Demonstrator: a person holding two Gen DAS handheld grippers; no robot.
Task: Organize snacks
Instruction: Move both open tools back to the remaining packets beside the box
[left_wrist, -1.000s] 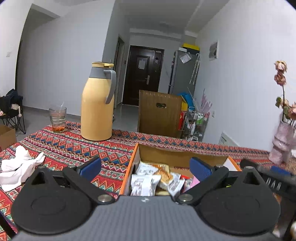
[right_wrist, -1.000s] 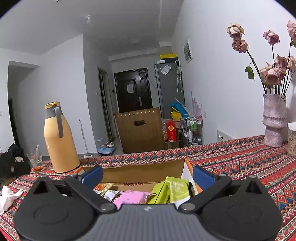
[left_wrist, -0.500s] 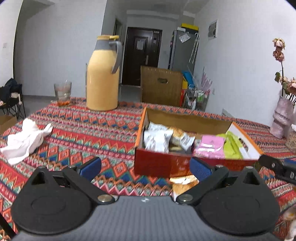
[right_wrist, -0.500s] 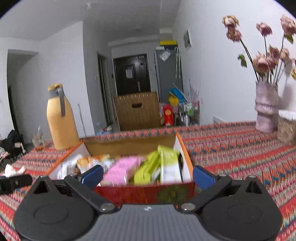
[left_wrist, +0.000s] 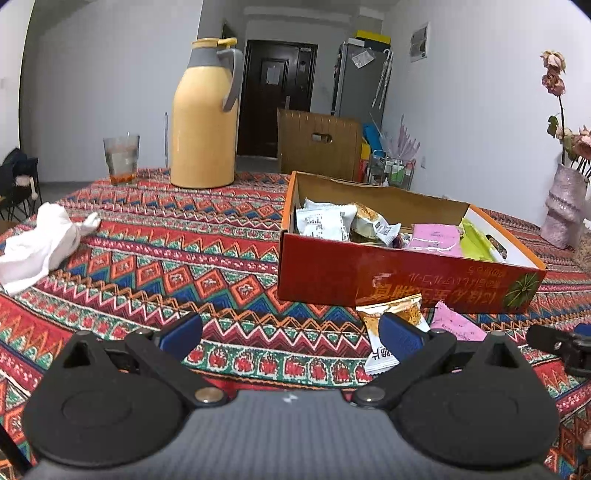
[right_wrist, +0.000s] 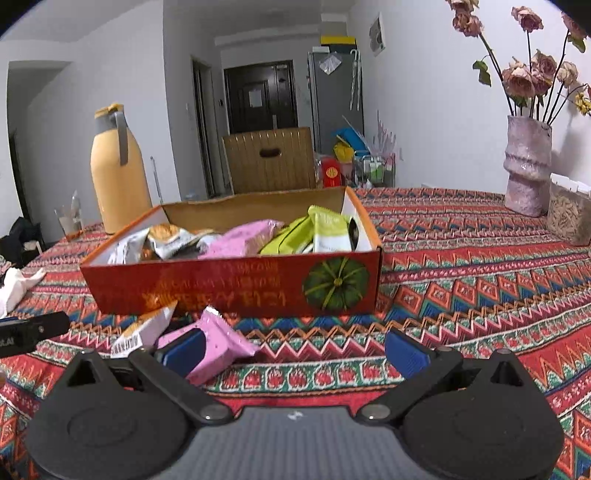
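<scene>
A red cardboard box (left_wrist: 406, 275) (right_wrist: 229, 286) sits on the patterned tablecloth, holding white, orange, pink and green snack packets. Two loose packets lie in front of it: an orange-and-white one (left_wrist: 395, 314) (right_wrist: 146, 328) and a pink one (left_wrist: 456, 325) (right_wrist: 221, 339). My left gripper (left_wrist: 290, 334) is open and empty, low over the cloth, with its right finger in front of the orange packet. The right gripper (right_wrist: 295, 349) also stands open and empty, its left finger overlapping the pink packet.
A yellow thermos jug (left_wrist: 203, 118) and a glass (left_wrist: 121, 158) stand at the back left. A crumpled white cloth (left_wrist: 40, 243) lies at the left. A pink vase of dried roses (right_wrist: 526, 166) and a clear jar (right_wrist: 570, 214) stand at the right.
Both grippers have pulled back from over the box and dropped toward the table's front. The box front and the two loose packets before it have come into view.
</scene>
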